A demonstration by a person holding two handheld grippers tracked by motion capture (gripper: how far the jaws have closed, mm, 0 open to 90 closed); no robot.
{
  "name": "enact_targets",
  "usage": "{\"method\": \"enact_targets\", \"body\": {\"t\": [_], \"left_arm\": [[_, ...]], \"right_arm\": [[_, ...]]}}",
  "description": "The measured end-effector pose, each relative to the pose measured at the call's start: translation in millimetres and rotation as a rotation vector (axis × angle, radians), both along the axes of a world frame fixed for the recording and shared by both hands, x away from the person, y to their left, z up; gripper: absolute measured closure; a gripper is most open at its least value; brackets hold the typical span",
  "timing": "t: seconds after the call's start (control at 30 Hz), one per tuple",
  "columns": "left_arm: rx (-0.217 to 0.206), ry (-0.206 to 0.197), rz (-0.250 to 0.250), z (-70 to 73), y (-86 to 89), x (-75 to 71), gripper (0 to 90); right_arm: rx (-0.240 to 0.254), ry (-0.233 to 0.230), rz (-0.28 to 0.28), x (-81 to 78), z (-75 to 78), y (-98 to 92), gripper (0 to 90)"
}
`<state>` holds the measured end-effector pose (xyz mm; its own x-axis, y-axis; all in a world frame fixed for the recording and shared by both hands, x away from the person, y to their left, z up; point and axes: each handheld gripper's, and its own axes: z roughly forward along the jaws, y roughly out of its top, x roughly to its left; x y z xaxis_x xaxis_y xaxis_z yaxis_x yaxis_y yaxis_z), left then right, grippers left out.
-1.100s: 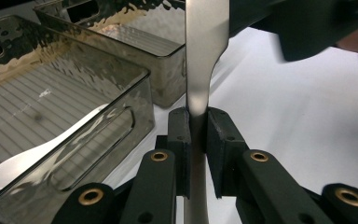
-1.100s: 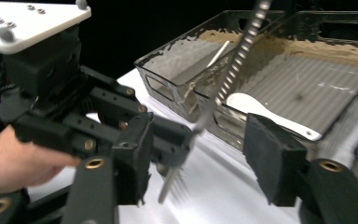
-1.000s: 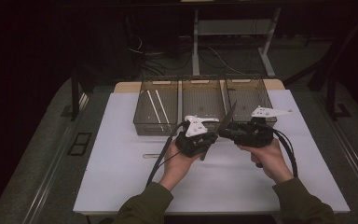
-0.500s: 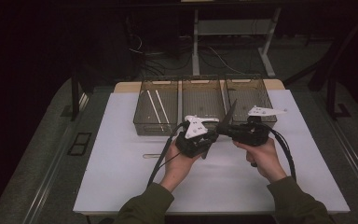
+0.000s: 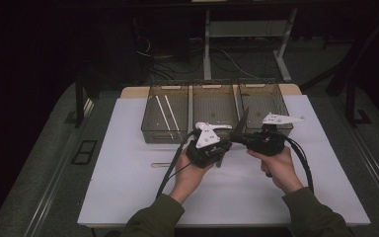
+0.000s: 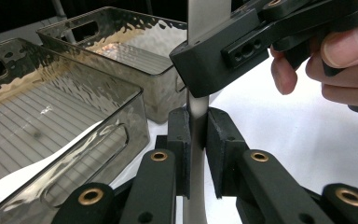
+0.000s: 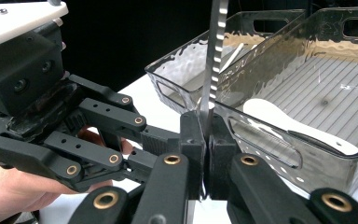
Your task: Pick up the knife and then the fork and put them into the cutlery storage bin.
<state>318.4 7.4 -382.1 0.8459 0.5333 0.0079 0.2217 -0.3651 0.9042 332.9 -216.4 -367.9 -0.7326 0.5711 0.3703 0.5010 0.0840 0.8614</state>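
Knife [image 7: 216,51], a serrated metal blade, stands upright between my two grippers, above the white table [image 5: 128,197] just in front of the row of three smoked-plastic bins [image 5: 214,106]. My left gripper [image 6: 196,154] is closed flat on the lower part of the blade, pads pressing both faces. My right gripper [image 7: 205,154] is likewise closed on it, and in the left gripper view its black body crosses the blade higher up. Both hold at once, so I judge this a hand-over in mid-step: the knife is lifted and shared, but not yet released by either side nor laid in any bin.

Already binned: two pale sticks lie in the left bin [image 5: 165,111], and a white spoon [image 6: 32,170] rests in a bin beside my jaws. Which bin the knife belongs in I cannot tell.

Edges: the bin wall [image 7: 261,135] sits near my right jaws, and the blade tip rises toward the middle bin in the high view. Open table lies toward me and to both sides, free for drawing back
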Motion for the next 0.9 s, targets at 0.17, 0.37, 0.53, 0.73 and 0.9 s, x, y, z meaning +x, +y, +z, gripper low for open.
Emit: {"method": "enact_targets", "body": {"t": [0.17, 0.37, 0.53, 0.73, 0.9], "left_arm": [[-0.008, 0.005, -0.012, -0.9, 0.4, 0.7, 78.3], [0.001, 0.005, -0.007, -1.9, 2.4, 1.5, 72.3], [-0.001, 0.004, -0.004, -4.3, 11.8, -0.4, 58.5], [0.023, 0.001, -0.033, -4.3, 32.6, -4.7, 48.3], [0.009, 0.014, -0.067, -5.6, 53.4, -7.9, 44.0]], "right_arm": [[-0.004, -0.012, -0.002, -1.0, 0.0, -0.4, 87.6], [-0.019, -0.013, -0.006, -1.5, -0.3, -0.5, 87.6], [-0.045, -0.021, -0.019, -1.0, -1.0, -4.6, 87.6], [-0.072, -0.013, -0.039, -0.8, -2.7, -12.4, 87.6], [-0.082, -0.015, -0.047, -1.9, -2.1, -17.2, 87.6]]}}
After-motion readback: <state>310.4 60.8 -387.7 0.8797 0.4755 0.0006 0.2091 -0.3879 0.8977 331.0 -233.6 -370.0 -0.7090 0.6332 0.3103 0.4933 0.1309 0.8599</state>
